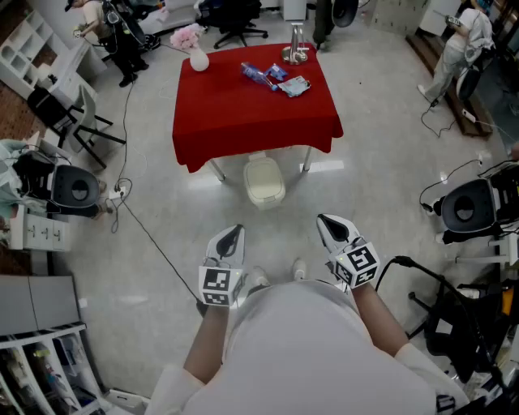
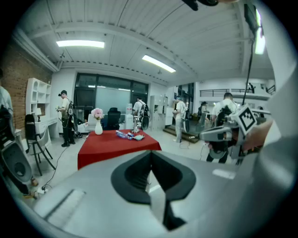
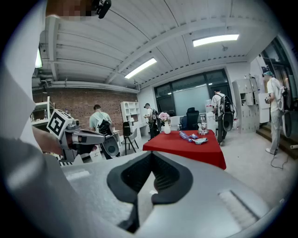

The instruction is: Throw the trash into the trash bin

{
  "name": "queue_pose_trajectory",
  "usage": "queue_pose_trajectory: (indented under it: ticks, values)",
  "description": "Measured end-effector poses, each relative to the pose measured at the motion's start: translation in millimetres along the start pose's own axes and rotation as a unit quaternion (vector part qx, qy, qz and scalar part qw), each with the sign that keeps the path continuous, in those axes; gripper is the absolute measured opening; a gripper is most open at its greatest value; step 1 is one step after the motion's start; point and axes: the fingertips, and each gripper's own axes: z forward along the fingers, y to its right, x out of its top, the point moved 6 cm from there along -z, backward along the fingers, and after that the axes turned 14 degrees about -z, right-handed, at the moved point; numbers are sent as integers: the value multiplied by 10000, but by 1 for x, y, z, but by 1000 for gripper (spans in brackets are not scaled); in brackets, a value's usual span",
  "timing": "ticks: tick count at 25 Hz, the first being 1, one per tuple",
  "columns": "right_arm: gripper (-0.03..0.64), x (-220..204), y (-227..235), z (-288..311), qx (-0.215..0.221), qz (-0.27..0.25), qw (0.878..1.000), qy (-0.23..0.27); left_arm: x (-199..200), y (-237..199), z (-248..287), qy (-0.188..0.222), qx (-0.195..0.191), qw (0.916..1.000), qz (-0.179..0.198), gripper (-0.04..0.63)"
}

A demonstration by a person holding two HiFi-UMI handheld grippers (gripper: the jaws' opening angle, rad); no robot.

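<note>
Head view: trash (image 1: 280, 79), a loose pile of wrappers and what looks like a plastic bottle, lies on the far half of the red bench (image 1: 235, 113), well apart from both tools. Judged light, soft and crinkly; pinch a wrapper at a raised fold. Trash bin (image 1: 263, 180) stands on the floor under the bench's near edge, seen in this view only; both gripper views miss it. Left hand-held gripper (image 1: 233, 233) and right hand-held gripper (image 1: 327, 221) are clenched, empty

A square table draped in red cloth (image 1: 243, 113) bore a white vase of pink flowers (image 1: 198, 57) at one corner and a silvery metal stand (image 1: 295, 50) near another; a black office chair (image 1: 237, 18) stood beyond.
</note>
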Motion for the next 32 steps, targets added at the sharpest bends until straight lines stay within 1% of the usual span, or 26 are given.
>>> queue_pose_trajectory:
  ticks: [15,23,32]
  values:
    - [-9,5,-20,5,8,-20,10000,-30,-5,-11,-9,5,-132,9999,17,5]
    - [-8,7,-39,12,-104,-57,9998,-134,-9,-34,-24,-95,-140,9999,6,5]
    - [0,8,-65,29,-354,-112,9992,-134,-14,-65,-38,-137,-411,9990,90,3]
